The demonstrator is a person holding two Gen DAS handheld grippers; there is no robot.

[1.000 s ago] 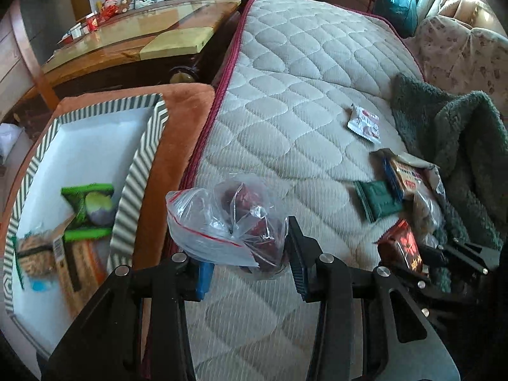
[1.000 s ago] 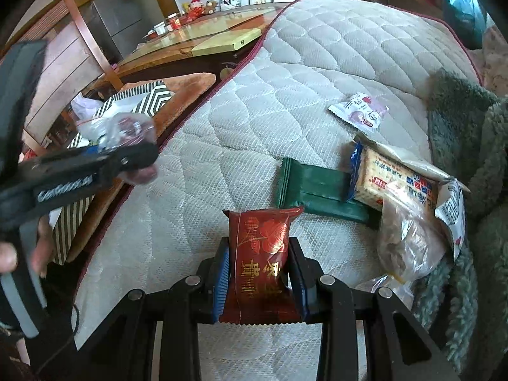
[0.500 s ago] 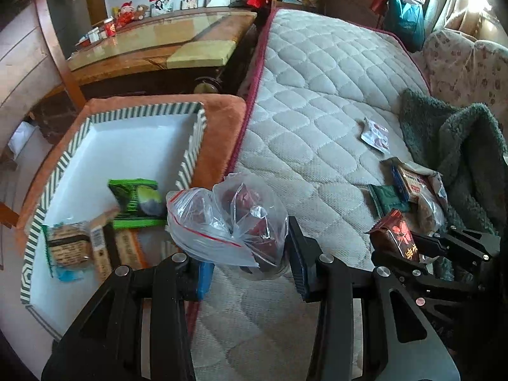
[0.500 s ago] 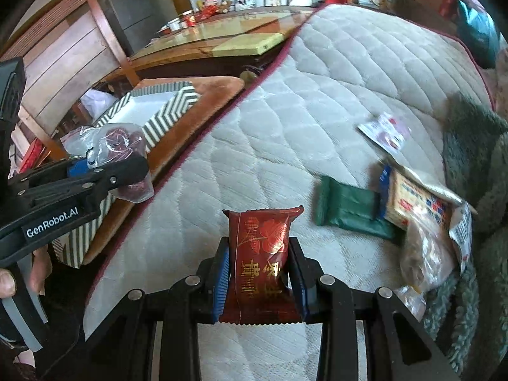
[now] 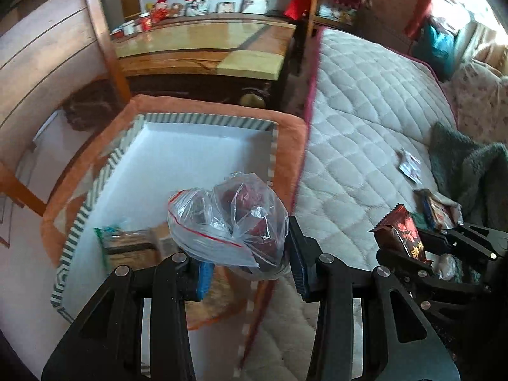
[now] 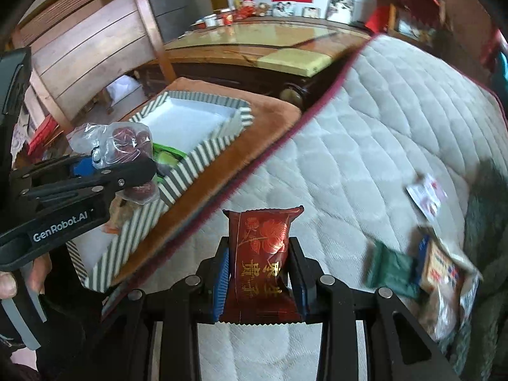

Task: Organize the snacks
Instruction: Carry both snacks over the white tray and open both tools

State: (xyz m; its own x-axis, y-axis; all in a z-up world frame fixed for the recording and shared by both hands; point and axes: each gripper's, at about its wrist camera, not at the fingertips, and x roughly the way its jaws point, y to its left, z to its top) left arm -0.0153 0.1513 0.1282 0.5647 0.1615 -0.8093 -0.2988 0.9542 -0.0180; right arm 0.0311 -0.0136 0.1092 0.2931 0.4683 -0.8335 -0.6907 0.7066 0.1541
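Two grippers are in play, and each one is clamped on a snack. The left gripper (image 5: 250,263) pinches a clear zip bag (image 5: 227,222) with a red seal line and dark red pieces inside; the bag bulges up above the blue pads and hangs over the striped box (image 5: 127,146), near the box's right wall. In the right wrist view the same bag (image 6: 117,146) sits at the tip of the left gripper (image 6: 104,171), above the near end of the box, and part of a hand (image 6: 12,282) shows around the grip handle at the lower left. The right gripper (image 6: 258,276) has its jaws closed tight on a dark red packet (image 6: 260,260) printed with a gold flower and gold characters; the packet stands upright between the pads, above the quilted mattress (image 6: 365,158) and close to its maroon edge. The box has green-and-white striped walls and a white floor, and it rests on an orange cushion (image 5: 292,139) just beside the mattress. Some packets already lie at the near end of the box, including a green one (image 6: 168,157). On the mattress to the right lie a dark green packet (image 6: 390,270), a blue-and-cream packet (image 6: 441,266) touching it, and a small white packet (image 6: 425,197) farther up, next to a grey-green fleece blanket (image 5: 470,171).
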